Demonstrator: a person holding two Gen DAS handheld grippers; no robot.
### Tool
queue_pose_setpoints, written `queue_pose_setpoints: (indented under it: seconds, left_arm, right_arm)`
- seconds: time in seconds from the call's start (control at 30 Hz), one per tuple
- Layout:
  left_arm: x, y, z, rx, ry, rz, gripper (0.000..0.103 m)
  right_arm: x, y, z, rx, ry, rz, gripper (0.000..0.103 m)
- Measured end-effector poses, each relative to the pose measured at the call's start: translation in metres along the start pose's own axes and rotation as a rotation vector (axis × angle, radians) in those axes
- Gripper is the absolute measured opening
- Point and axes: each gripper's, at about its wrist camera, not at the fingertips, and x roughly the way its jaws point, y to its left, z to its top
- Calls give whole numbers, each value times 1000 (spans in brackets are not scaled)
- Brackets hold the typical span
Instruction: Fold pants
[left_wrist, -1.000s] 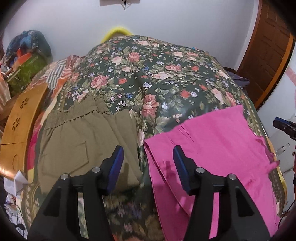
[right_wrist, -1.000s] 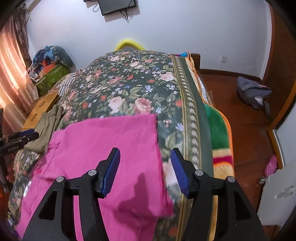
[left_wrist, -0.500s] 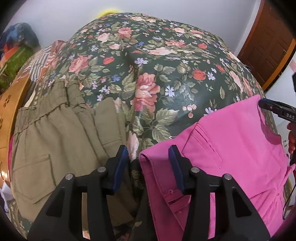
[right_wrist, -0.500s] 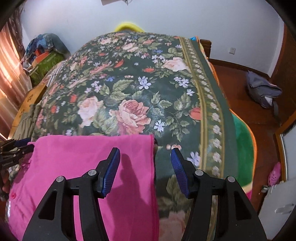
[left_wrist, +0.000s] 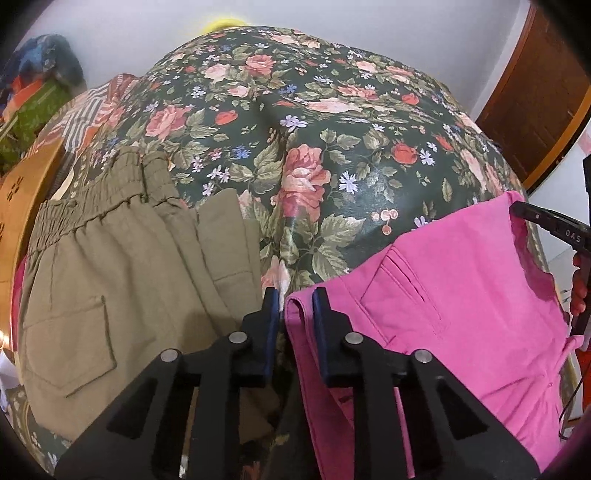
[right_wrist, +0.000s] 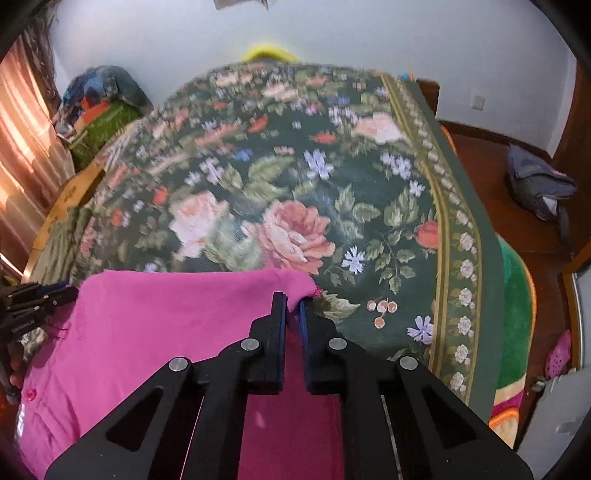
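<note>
Bright pink pants (left_wrist: 461, 291) lie flat on the floral bedspread (left_wrist: 314, 122). My left gripper (left_wrist: 294, 299) is shut on the left corner of their waistband. My right gripper (right_wrist: 292, 302) is shut on the pink pants (right_wrist: 166, 332) at their far right corner, and its tip shows at the right edge of the left wrist view (left_wrist: 546, 225). The left gripper shows at the left edge of the right wrist view (right_wrist: 33, 302).
Folded olive-green pants (left_wrist: 122, 269) lie on the bed left of the pink ones. A wooden board (left_wrist: 18, 199) stands at the bed's left side. The bed's right edge (right_wrist: 476, 240) drops to a wooden floor with a grey bag (right_wrist: 539, 184).
Both grippers moved down onto the pink pants and closed, the left on the waistband corner, the right on the far right corner.
</note>
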Motion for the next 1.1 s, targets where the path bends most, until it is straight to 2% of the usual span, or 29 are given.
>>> queue_pose_setpoints:
  seconds: [0.1,0.17,0.3,0.57,0.9,1.1]
  left_arm:
    - [-6,0,-4,4,-1,2,15]
    - [-11,-2,-6,8,-3,-17,3]
    - [-19,-10,-9,43,-27,14,3]
    - [-37,-8,4,22,-72,5,3]
    - [-120,-17,34,36,-243,-8,2]
    - [-176,-31,27,75,-316,-22,2]
  right_arm:
    - [-13,9,1,-21,-38,-1,6]
    - [-20,12,2,-36,-54,-5,6]
    - [-34,17,2,-53,-80,8,6]
    - [-47,18,5,-41,-109,10,5]
    - [-98,31,29,-46,-245,20,5]
    - [-149,49,28,-72,-330,45,5]
